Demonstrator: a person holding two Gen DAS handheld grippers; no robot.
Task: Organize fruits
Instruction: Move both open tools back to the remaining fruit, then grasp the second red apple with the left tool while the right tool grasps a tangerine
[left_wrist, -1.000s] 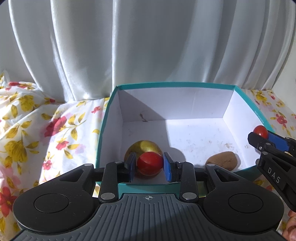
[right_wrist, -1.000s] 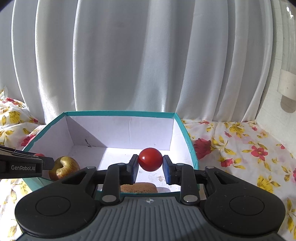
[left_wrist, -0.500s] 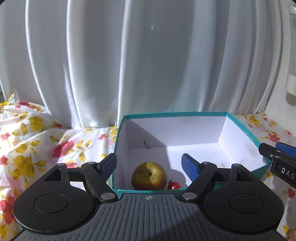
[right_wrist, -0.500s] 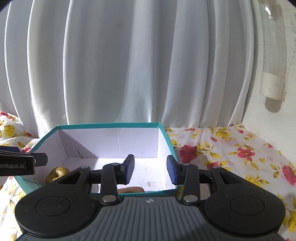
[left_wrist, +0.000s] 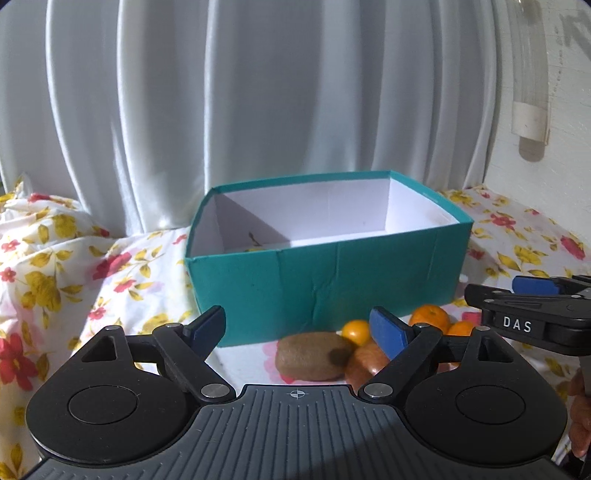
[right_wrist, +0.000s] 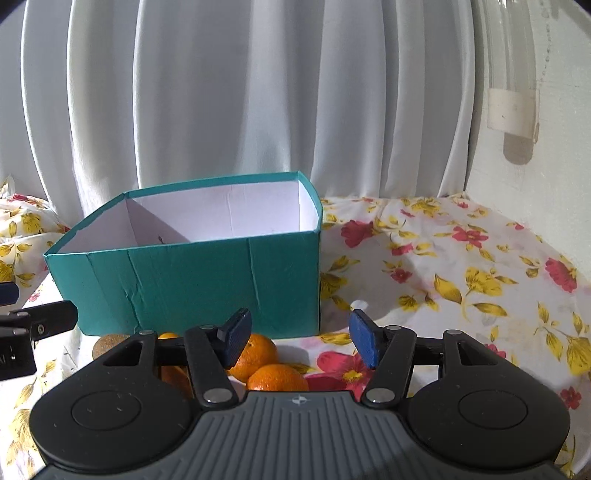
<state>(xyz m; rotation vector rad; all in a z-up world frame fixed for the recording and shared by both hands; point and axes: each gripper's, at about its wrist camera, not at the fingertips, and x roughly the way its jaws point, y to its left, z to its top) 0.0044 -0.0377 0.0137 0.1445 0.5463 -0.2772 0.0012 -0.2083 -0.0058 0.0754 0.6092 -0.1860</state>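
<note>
A teal box (left_wrist: 325, 284) with a white inside stands on the flowered cloth; it also shows in the right wrist view (right_wrist: 192, 280). In front of it lie a brown kiwi (left_wrist: 310, 354), a reddish apple (left_wrist: 365, 363) and small oranges (left_wrist: 430, 317). My left gripper (left_wrist: 297, 328) is open and empty, just before the kiwi. My right gripper (right_wrist: 299, 339) is open and empty above two oranges (right_wrist: 258, 354). The kiwi's edge (right_wrist: 107, 343) shows at its left. The box's contents are hidden by its front wall.
White curtains (left_wrist: 258, 110) hang behind the box. A white wall with a pipe (right_wrist: 513, 74) is at the right. The flowered cloth (right_wrist: 461, 266) spreads to the right of the box. The right gripper's side (left_wrist: 532, 321) shows at the left wrist view's right edge.
Both grippers opened and let their red tomatoes go into the box, then pulled back and down. Now they are in front of the box, over the loose fruit.
</note>
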